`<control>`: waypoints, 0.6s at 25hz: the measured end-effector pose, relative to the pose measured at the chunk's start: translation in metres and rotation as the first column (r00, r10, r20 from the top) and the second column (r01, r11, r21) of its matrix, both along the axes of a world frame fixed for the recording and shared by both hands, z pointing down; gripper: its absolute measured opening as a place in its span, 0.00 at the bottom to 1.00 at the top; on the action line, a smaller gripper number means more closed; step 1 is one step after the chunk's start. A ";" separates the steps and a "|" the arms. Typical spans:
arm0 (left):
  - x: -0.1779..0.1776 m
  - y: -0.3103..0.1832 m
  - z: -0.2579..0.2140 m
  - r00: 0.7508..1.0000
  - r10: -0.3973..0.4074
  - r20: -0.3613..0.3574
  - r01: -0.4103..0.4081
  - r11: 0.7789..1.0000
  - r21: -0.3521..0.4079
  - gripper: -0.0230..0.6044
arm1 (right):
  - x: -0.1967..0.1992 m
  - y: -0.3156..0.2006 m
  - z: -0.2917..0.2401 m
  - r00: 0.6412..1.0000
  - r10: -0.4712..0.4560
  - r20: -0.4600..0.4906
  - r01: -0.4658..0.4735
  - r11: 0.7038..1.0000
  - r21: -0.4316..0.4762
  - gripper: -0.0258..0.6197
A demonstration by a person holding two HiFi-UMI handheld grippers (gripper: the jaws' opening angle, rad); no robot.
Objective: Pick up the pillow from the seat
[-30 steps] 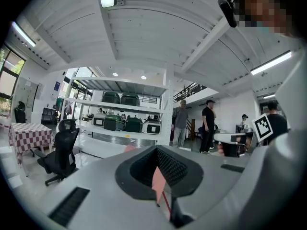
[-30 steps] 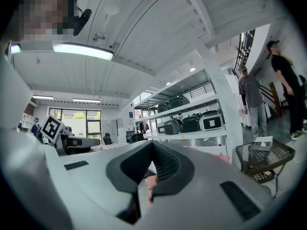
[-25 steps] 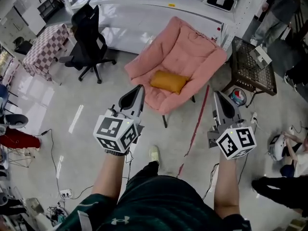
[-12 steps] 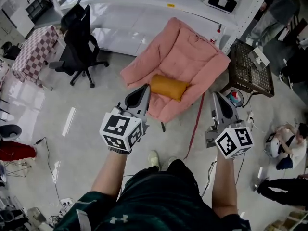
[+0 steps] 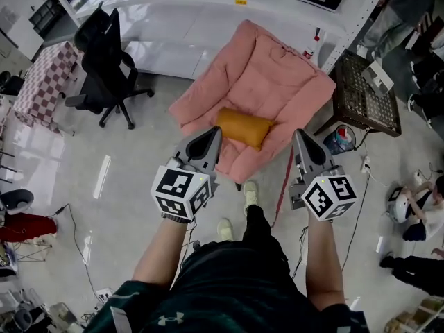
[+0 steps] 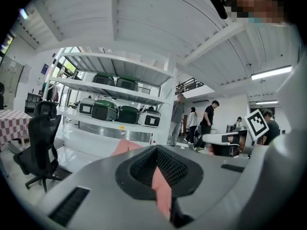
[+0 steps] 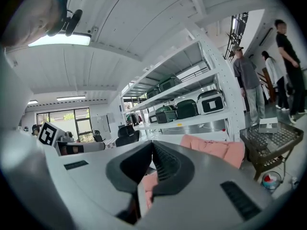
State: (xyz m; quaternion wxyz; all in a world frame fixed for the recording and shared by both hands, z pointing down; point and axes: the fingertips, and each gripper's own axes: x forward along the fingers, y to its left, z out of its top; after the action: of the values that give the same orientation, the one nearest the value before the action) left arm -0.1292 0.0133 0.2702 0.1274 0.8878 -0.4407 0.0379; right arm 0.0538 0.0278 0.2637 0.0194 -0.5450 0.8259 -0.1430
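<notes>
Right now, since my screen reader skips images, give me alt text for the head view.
An orange pillow lies on the seat of a pink cushioned chair, beyond two shut, empty grippers a person holds out, the left gripper and the right gripper. A black office chair stands at left.

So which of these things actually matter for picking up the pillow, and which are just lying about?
Part of the job:
- orange pillow
- pink seat it lies on
- left gripper and right gripper, both shut and empty

Just lying about:
- black office chair
- checkered table
- wire side table
- white shelf
</notes>
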 end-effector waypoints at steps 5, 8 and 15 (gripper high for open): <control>0.020 -0.042 0.027 0.999 -0.011 0.038 0.013 0.999 -0.031 0.04 | 0.013 -0.047 0.036 1.000 -0.016 -0.013 0.015 0.998 -0.057 0.04; 0.033 -0.070 0.045 0.998 -0.021 0.052 0.024 0.999 -0.043 0.04 | 0.023 -0.078 0.063 0.999 -0.026 -0.026 0.023 0.995 -0.097 0.04; 0.065 -0.127 0.096 0.996 -0.018 0.088 0.024 0.998 -0.065 0.04 | 0.044 -0.140 0.137 0.998 -0.060 -0.020 0.055 0.976 -0.212 0.04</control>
State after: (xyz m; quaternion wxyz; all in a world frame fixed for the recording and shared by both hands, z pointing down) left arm -0.0638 -0.1140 0.3661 0.1378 0.8759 -0.4537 0.0897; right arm 0.0981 -0.1122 0.4006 -0.0538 -0.5217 0.8217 -0.2232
